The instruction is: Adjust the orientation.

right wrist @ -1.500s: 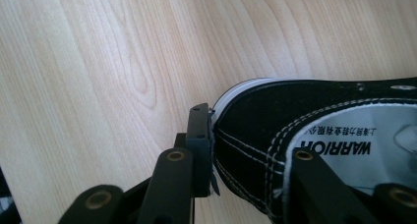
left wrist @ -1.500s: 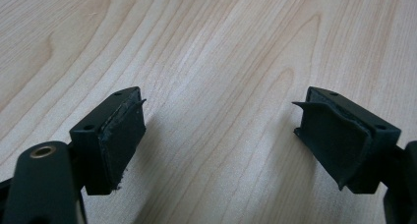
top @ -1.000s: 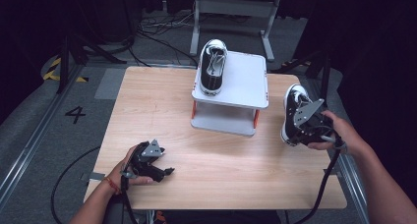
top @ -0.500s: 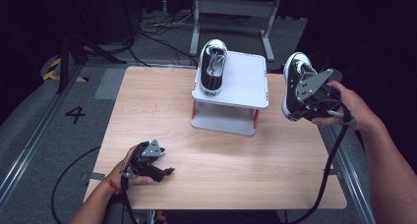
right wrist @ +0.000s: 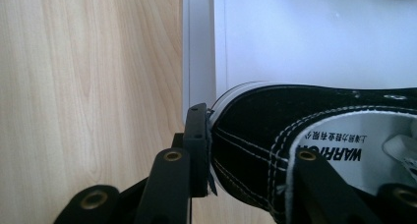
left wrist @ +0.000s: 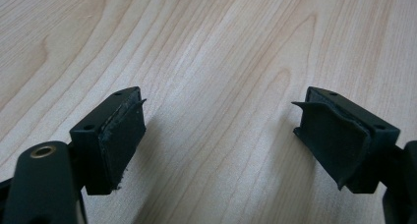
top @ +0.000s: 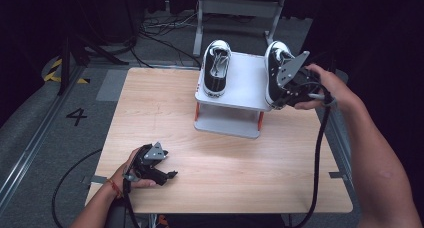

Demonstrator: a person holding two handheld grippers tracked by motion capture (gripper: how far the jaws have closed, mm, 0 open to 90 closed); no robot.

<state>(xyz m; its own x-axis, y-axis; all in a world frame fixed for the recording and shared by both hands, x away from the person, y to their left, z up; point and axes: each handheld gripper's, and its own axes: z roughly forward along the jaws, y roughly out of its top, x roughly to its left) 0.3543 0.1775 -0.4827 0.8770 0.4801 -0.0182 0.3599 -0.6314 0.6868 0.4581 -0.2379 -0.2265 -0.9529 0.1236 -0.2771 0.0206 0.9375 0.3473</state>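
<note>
Since the earlier frames, the second sneaker (top: 276,70) has been carried by the right tool (top: 287,95) up off the wooden surface (top: 165,113) at its 3 o'clock edge and over to the right half of the white stand (top: 245,85). The left tool (top: 165,175) has not shifted; it rests near the 7 o'clock corner.

Progress, as judged: one sneaker (top: 216,68) is already parked on the stand's left half, toe toward 6 o'clock. The second is above or at the right half, heel side clamped. Whether its sole is down on the shelf cannot be told from the high view. Left to do: seat it, release, withdraw. Roughly the last step of a pair placement.

Tool states: the right tool is closed tight on the sneaker's heel collar, one jaw outside and one inside the opening. The left tool has its jaws spread wide with nothing between them, only bare wood grain underneath.

View differences:
- In the high view, the overall layout is given: both sneakers, the stand with its orange legs (top: 198,111), both hands.
- In the right gripper view, the grip itself is shown: a pad (right wrist: 199,145) pressed on the black canvas heel (right wrist: 246,135), white stitching, a "WARRIOR" insole label, and the stand's left edge (right wrist: 199,47) just beyond the heel, so the heel sits near that edge.
- In the left gripper view, the worn black pads (left wrist: 123,135) are seen apart and empty.
</note>
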